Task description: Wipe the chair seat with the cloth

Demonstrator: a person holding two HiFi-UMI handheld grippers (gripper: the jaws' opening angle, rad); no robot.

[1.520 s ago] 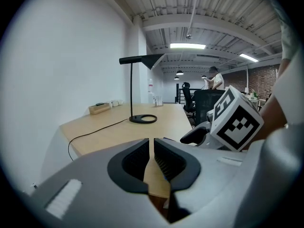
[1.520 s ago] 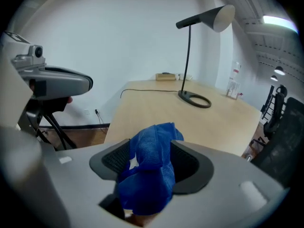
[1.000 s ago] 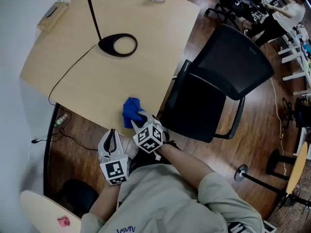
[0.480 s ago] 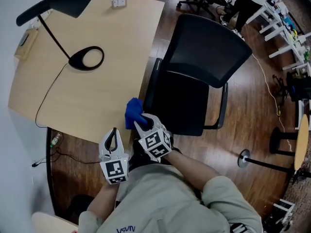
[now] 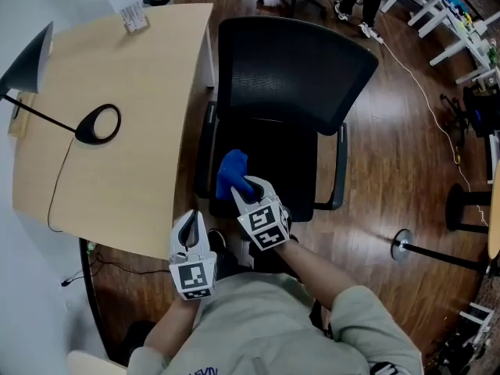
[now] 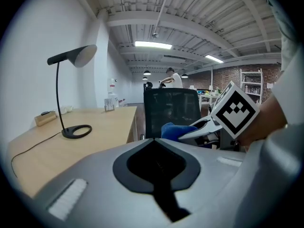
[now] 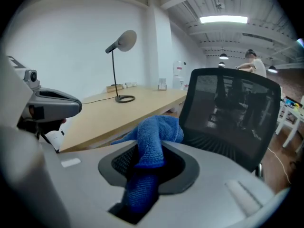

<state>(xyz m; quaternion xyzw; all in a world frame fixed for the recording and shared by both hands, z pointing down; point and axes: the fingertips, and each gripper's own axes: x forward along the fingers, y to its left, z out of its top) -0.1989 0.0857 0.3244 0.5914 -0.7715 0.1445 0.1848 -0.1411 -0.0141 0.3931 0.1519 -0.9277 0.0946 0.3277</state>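
A: What is over on the left?

B: A pale wooden desk [image 5: 117,69] with a black lamp with a ring foot [image 5: 95,123] on it. Neither is part of the wiping job.

A: And the left hand-held gripper [image 5: 190,223]?

B: It hangs by the near edge of the desk, close to the person's body. Its jaws are pressed together and nothing is between them.

A: Where is the cloth?

B: The fluffy blue cloth [image 5: 231,170] is pinched in the right hand-held gripper [image 5: 245,187]. Those jaws have just been closing tighter with the cloth between them. The cloth is in a bunch over the near-left part of the flat black seat [image 5: 285,170] of the black office chair [image 5: 293,73]. The pictures do not show whether it touches the seat.

A: Has the wiping begun?

B: Most likely not. The cloth has only reached one corner, so the whole seat is still left to do.

A: What could go wrong now?

B: The cloth is balled up, so only a small bit would rub the seat and a lot could be missed. It is also close to the thin black armrest [image 5: 205,151]. A sideways swipe could catch there and tug the cloth out of the jaws. A chair like this may also turn or roll when pushed. Nothing is holding it, so a hard push could slide the seat away.
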